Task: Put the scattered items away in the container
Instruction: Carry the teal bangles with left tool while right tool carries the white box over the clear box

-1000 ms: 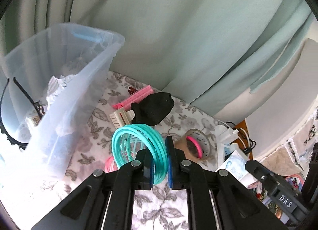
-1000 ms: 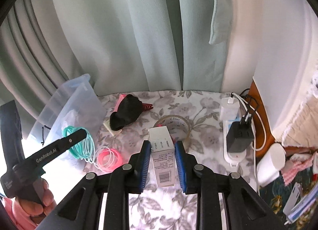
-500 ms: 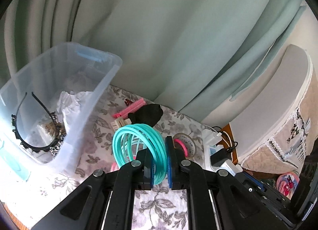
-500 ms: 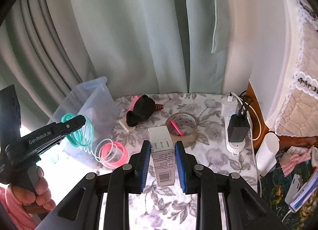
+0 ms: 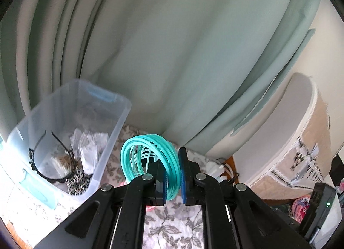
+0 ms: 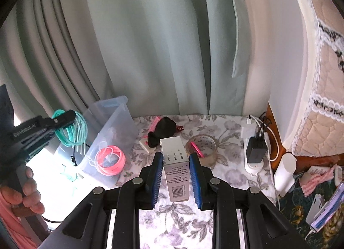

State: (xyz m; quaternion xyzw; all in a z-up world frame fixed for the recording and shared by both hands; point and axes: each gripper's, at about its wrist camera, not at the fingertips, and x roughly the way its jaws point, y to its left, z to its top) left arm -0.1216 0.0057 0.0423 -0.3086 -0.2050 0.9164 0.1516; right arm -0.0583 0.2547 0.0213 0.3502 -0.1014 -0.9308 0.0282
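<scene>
My left gripper (image 5: pixel 173 169) is shut on a coil of teal cord (image 5: pixel 148 154), held up in the air to the right of the clear plastic bin (image 5: pixel 120 120). In the right wrist view the same teal cord (image 6: pixel 73 130) hangs beside the bin (image 6: pixel 114 124), above its open top. My right gripper (image 6: pixel 176 176) is shut on a small white box (image 6: pixel 175 163) with a barcode, lifted above the flowered cloth (image 6: pixel 225 176). On the cloth lie a pink cord coil (image 6: pixel 110 159), a black fabric piece (image 6: pixel 162 129), a pink comb (image 6: pixel 154 123) and a tape roll (image 6: pixel 203 147).
The bin holds a black headband (image 5: pixel 49 163), crumpled white paper (image 5: pixel 86 148) and a leopard-print piece (image 5: pixel 76 182). A power strip with chargers (image 6: pixel 254 150) lies at the right by a white cylinder (image 6: pixel 284 173). Green curtains hang behind. A hand (image 6: pixel 28 193) grips the left tool.
Both grippers have risen with their loads. The left one has lifted the teal cord from cloth level to above the bin's rim, so more of the bin's inside shows.
</scene>
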